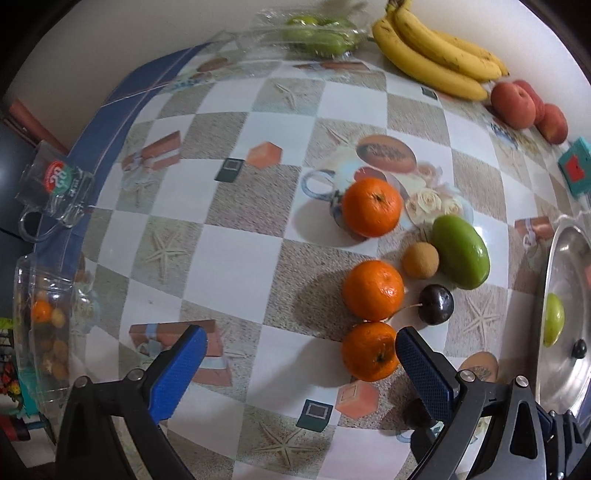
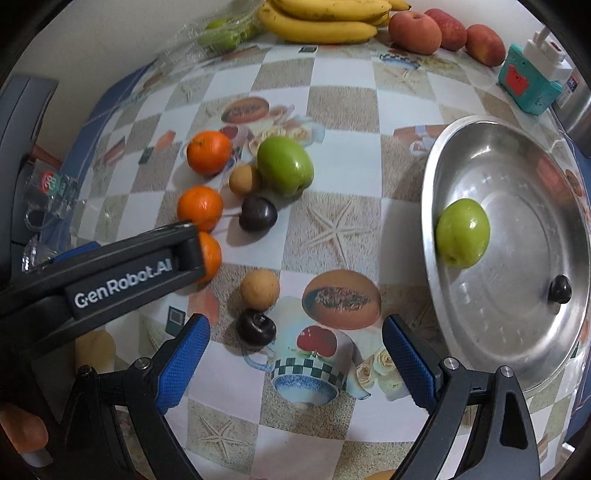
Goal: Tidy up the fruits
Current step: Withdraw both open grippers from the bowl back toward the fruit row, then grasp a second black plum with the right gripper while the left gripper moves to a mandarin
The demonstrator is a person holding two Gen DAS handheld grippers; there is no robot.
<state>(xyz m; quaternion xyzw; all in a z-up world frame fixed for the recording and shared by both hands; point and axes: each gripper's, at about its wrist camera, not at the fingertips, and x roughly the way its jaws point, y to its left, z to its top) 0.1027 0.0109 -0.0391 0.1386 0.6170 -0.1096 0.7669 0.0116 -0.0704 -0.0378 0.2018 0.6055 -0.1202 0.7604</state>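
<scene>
Three oranges lie on the patterned tablecloth: the nearest orange (image 1: 370, 350) (image 2: 210, 256), a middle orange (image 1: 373, 290) (image 2: 200, 208) and a far orange (image 1: 371, 206) (image 2: 208, 151). Beside them are a green fruit (image 1: 460, 252) (image 2: 285, 166), a tan round fruit (image 1: 420, 260) (image 2: 243, 180) and a dark plum (image 1: 436, 304) (image 2: 258, 218). My left gripper (image 1: 301, 350) is open, its right finger just beside the nearest orange. My right gripper (image 2: 295, 345) is open and empty above a second tan fruit (image 2: 260, 289) and second plum (image 2: 256, 327). A steel plate (image 2: 517, 350) holds a green fruit (image 2: 463, 232) and a small dark fruit (image 2: 560, 290).
Bananas (image 2: 325, 16), red apples (image 2: 415, 31) and a bag of green fruit (image 1: 317, 31) line the back wall. A teal box (image 2: 528, 83) stands at the back right. A clear container (image 1: 44, 325) and a glass mug (image 1: 51, 192) sit at the left table edge.
</scene>
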